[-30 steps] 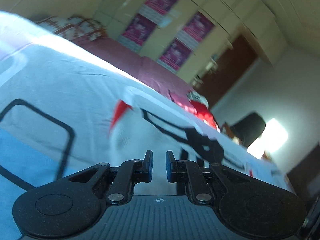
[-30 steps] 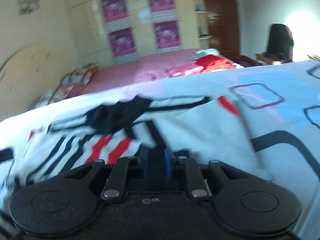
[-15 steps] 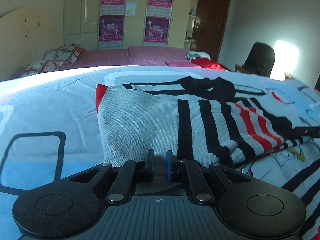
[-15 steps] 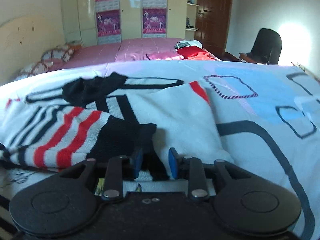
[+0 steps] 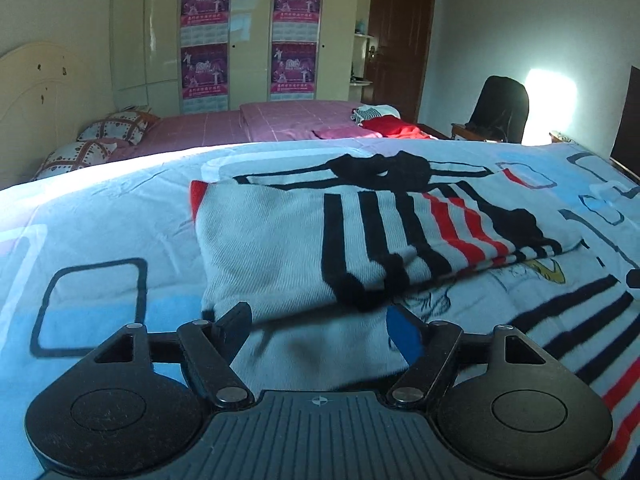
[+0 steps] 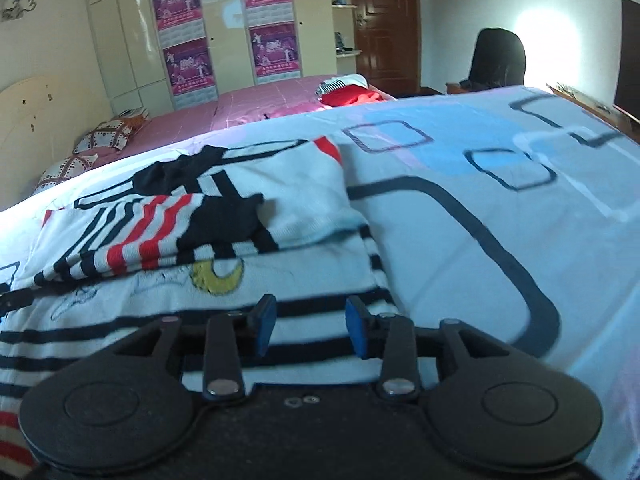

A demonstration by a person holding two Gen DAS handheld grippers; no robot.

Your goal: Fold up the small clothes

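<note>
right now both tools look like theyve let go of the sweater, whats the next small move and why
Probably draw both tools back clear of the cloth. The left tool and right tool are opening with nothing pinched between the pads, and the striped sweater already lies folded over on the bed sheet, its lower part still spread for the next fold.

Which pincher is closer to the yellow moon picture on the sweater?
Right. The right gripper sits just below the yellow moon; the left gripper is farther off to its left.
</note>
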